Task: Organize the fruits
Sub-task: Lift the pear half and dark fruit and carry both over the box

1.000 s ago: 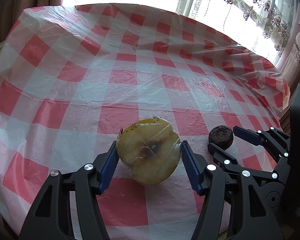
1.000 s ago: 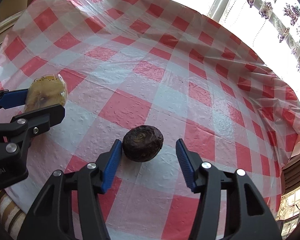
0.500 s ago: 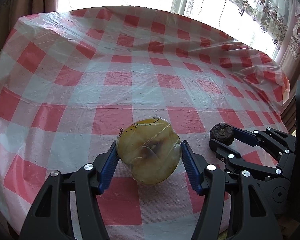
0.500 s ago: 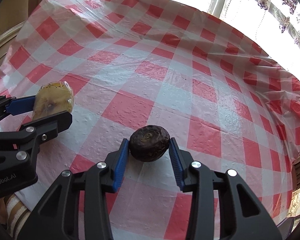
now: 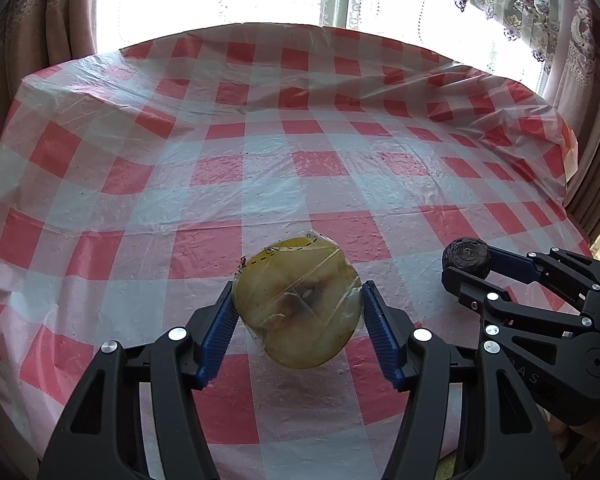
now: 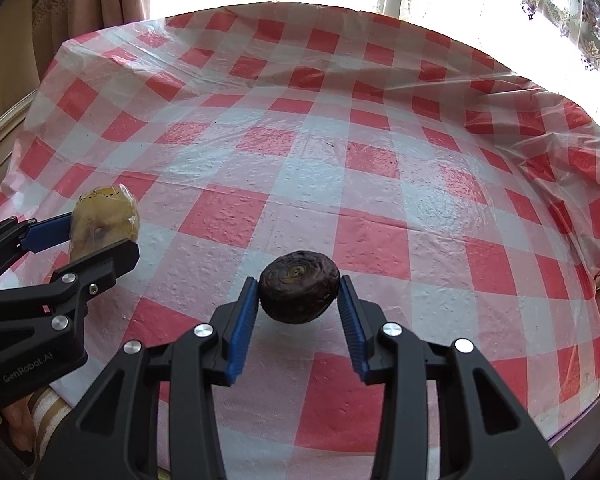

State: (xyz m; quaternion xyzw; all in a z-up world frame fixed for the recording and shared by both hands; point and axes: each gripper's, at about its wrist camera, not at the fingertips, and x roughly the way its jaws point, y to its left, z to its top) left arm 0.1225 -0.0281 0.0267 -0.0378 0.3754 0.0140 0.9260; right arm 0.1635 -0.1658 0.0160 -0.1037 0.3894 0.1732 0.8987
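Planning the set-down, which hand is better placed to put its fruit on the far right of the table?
Probably right: its gripper, shut on the dark fruit, sits right of the left gripper holding the wrapped apple.

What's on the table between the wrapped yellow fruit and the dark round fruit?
Only bare checkered tablecloth lies between the wrapped yellow fruit and the dark round fruit, apart from a left gripper finger beside the yellow one, as the right wrist view shows.

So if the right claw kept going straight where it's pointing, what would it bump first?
Probably the checked tablecloth just ahead: the right claw, holding the dark fruit, points downward, and nothing else shows in its path.
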